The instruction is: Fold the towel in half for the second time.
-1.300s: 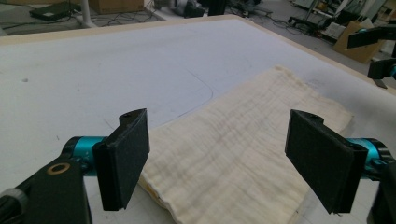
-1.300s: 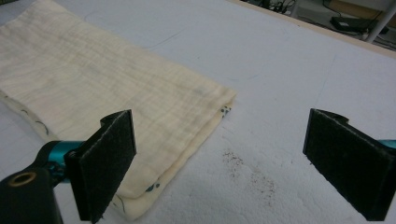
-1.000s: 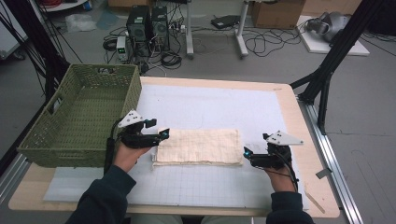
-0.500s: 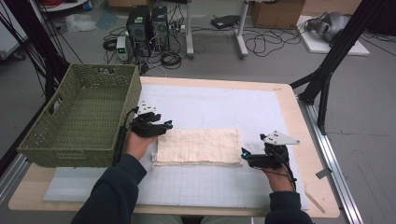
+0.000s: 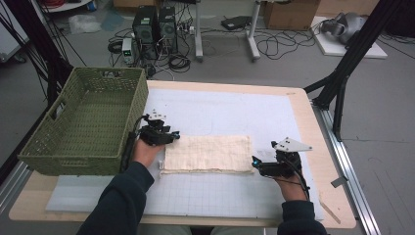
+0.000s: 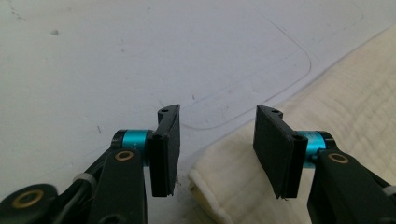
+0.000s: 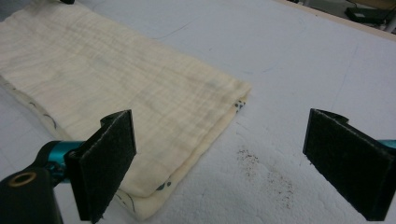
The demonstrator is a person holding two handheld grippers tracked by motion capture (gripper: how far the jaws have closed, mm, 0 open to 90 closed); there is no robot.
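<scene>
A folded cream cloth lies flat on the white surface, just beside a green basket. The left claw sits at the cloth's far left corner, jaws apart, nothing between them. The right claw waits at the near right corner, jaws wide apart. The step looks like setting up a two-corner grasp; next, each claw should slide over its edge and close.

high view: above, looking forward-down | gripper views: close, low | shared: cloth
</scene>
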